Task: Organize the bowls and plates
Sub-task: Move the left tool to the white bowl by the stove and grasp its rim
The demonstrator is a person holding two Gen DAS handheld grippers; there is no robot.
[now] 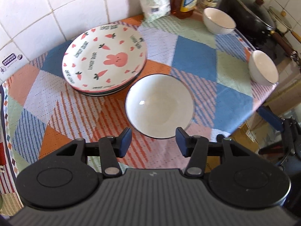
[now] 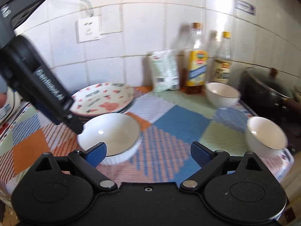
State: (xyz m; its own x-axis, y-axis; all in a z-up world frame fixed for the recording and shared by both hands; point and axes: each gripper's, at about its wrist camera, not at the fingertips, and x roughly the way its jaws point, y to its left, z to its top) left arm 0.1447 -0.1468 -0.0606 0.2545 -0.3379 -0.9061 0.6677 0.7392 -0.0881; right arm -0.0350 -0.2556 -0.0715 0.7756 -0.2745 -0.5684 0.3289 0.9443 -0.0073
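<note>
My left gripper (image 1: 153, 141), jaws spread and empty, hangs over the glossy white dark-rimmed ceramic bowl (image 1: 159, 105) beside the carrot-patterned plate stack (image 1: 105, 60); lower plates seem hidden. Right gripper (image 2: 148, 153) is spread too.

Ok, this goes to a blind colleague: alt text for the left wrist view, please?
Open left tongs hover empty above a white bowl on a patchwork tablecloth. A stack of plates, the top one with rabbits and carrots, sits beside it; two small bowls stand farther off.
</note>
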